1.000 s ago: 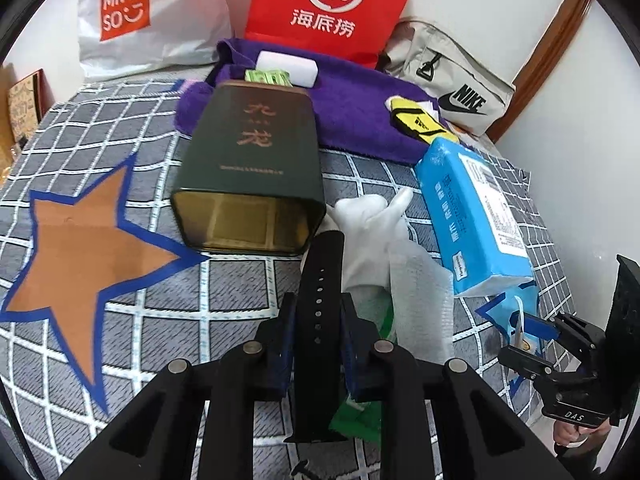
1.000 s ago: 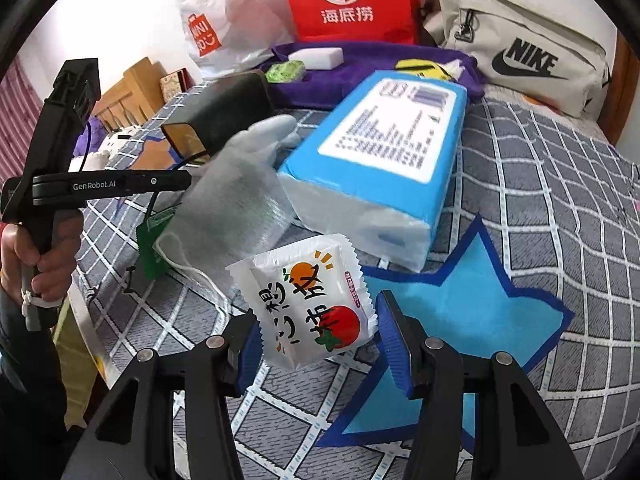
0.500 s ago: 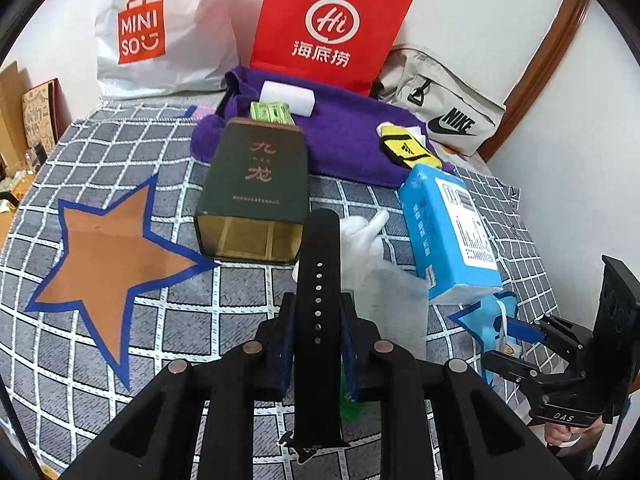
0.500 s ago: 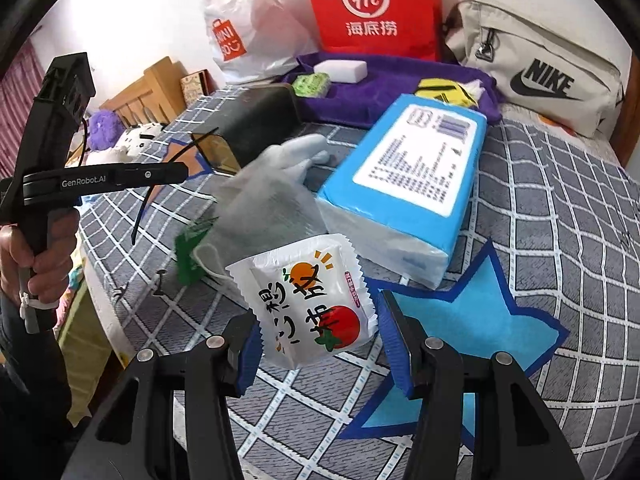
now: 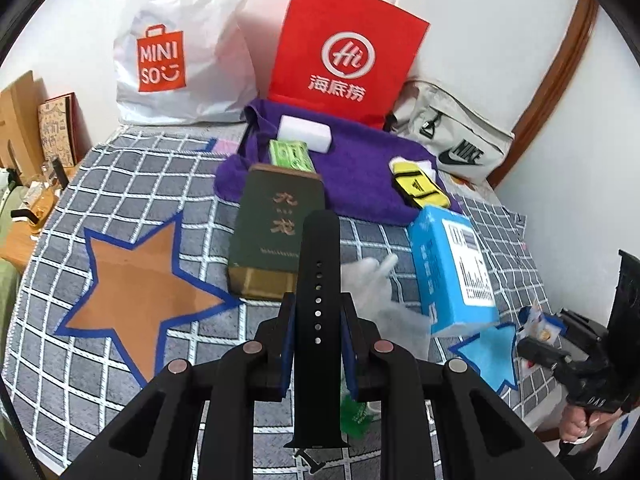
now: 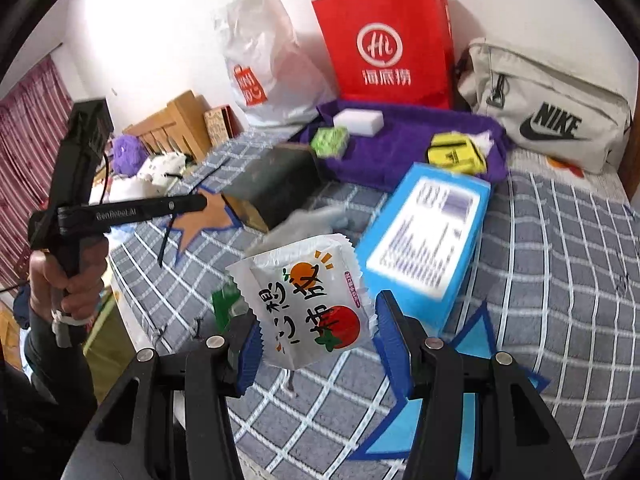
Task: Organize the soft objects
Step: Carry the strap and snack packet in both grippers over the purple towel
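Observation:
My left gripper (image 5: 318, 336) is shut on a black rubber watch strap (image 5: 319, 280) and holds it upright, high above the checked bed cover. It also shows in the right wrist view (image 6: 192, 204). My right gripper (image 6: 320, 340) is shut on a white snack packet (image 6: 308, 300) with orange and tomato print, held above the blue star (image 6: 424, 428). A purple towel (image 5: 356, 172) at the back holds a white sponge (image 5: 306, 134), a green sponge (image 5: 292, 154) and a yellow sock (image 5: 418, 184). A white glove (image 5: 372, 280) lies below my left gripper.
A dark green tin box (image 5: 276, 236) lies mid-bed beside an orange star (image 5: 136, 284). A blue tissue pack (image 5: 452, 268) lies right of the glove. A MINISO bag (image 5: 180, 52), red paper bag (image 5: 348, 60) and Nike pouch (image 5: 456, 140) line the wall.
Both grippers have risen and pulled back from the bed, each keeping its hold. The bed objects look smaller and farther away.

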Action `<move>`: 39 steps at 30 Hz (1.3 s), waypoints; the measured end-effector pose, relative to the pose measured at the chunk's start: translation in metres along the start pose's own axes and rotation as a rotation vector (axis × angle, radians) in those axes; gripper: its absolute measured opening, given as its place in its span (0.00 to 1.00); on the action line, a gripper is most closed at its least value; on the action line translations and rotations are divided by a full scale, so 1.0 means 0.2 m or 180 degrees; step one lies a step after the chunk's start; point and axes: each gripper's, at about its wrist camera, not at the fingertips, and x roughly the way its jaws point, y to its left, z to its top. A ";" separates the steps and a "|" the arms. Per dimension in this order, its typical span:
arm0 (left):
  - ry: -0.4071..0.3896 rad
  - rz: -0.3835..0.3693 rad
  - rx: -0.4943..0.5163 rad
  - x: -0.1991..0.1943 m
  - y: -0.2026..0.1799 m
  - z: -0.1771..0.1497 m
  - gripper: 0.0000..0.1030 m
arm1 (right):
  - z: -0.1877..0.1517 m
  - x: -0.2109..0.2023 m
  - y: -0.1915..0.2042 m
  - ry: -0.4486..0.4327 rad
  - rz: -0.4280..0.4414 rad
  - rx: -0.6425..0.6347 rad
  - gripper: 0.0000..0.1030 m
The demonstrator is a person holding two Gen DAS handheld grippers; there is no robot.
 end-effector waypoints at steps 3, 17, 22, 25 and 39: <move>-0.0050 0.0030 -0.0019 -0.02 0.02 0.04 0.19 | 0.08 -0.02 -0.02 -0.0077 -0.0051 0.0003 0.51; -0.0181 0.0070 -0.0072 -0.05 0.05 0.27 0.19 | 0.42 -0.02 -0.10 -0.0270 -0.0200 -0.0005 0.51; -0.0181 0.0096 -0.0032 0.01 0.03 0.37 0.19 | 0.54 0.02 -0.15 -0.0316 -0.0307 -0.0005 0.51; -0.0176 0.0089 -0.0048 0.06 0.04 0.42 0.19 | 0.60 0.06 -0.19 -0.0313 -0.0361 -0.0024 0.51; -0.0016 0.0054 -0.0043 0.40 -0.02 0.73 0.19 | 0.92 0.47 -0.36 -0.0081 -0.0483 -0.0084 0.51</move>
